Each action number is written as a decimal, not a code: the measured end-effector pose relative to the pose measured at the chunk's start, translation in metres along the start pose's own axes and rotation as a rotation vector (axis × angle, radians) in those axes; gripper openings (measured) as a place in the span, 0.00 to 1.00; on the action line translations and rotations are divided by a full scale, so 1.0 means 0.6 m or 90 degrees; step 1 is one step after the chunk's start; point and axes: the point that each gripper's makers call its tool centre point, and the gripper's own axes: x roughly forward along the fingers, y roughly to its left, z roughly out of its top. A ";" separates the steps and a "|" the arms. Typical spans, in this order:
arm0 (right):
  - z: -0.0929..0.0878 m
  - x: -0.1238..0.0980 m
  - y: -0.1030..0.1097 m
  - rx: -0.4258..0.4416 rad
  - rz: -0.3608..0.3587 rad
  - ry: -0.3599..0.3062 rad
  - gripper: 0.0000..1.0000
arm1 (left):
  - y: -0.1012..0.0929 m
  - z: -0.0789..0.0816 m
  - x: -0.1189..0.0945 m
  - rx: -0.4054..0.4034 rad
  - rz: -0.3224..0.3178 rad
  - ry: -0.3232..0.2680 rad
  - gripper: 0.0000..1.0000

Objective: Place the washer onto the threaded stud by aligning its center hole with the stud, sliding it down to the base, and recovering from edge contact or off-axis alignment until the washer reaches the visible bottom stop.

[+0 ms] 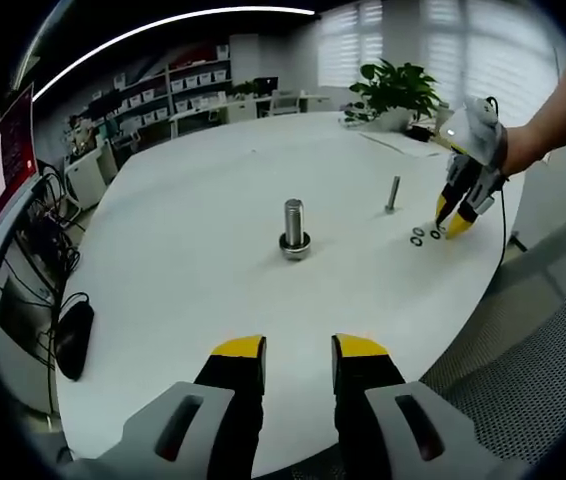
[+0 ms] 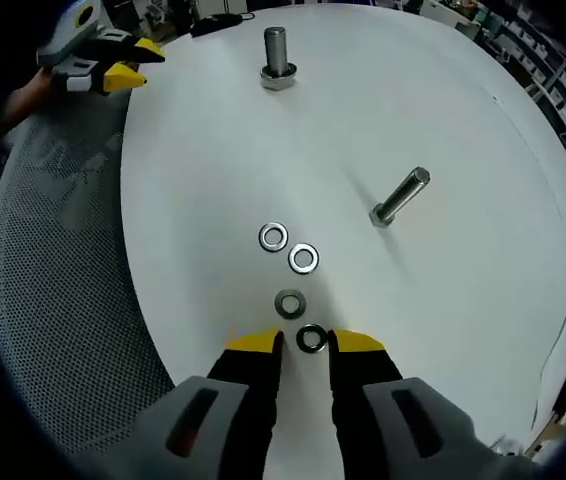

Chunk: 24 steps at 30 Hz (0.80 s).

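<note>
The washer [image 2: 310, 339] is lying between the right tongs' [image 2: 306, 343] open tips, so closing squarely is needed; the left tongs [image 1: 298, 348] are waiting narrowly open, holding nothing.

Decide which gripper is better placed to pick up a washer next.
Right. The right gripper is open with its yellow tips either side of a small dark metal ring washer; the left gripper hovers open, apart from the washers.
</note>
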 end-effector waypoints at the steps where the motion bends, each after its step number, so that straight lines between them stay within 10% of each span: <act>1: 0.000 0.000 0.000 -0.001 0.000 -0.001 0.21 | 0.000 -0.001 0.001 0.001 0.000 0.001 0.24; 24: -0.001 -0.001 -0.005 -0.062 0.030 -0.060 0.17 | 0.005 -0.007 0.004 0.001 0.003 0.016 0.24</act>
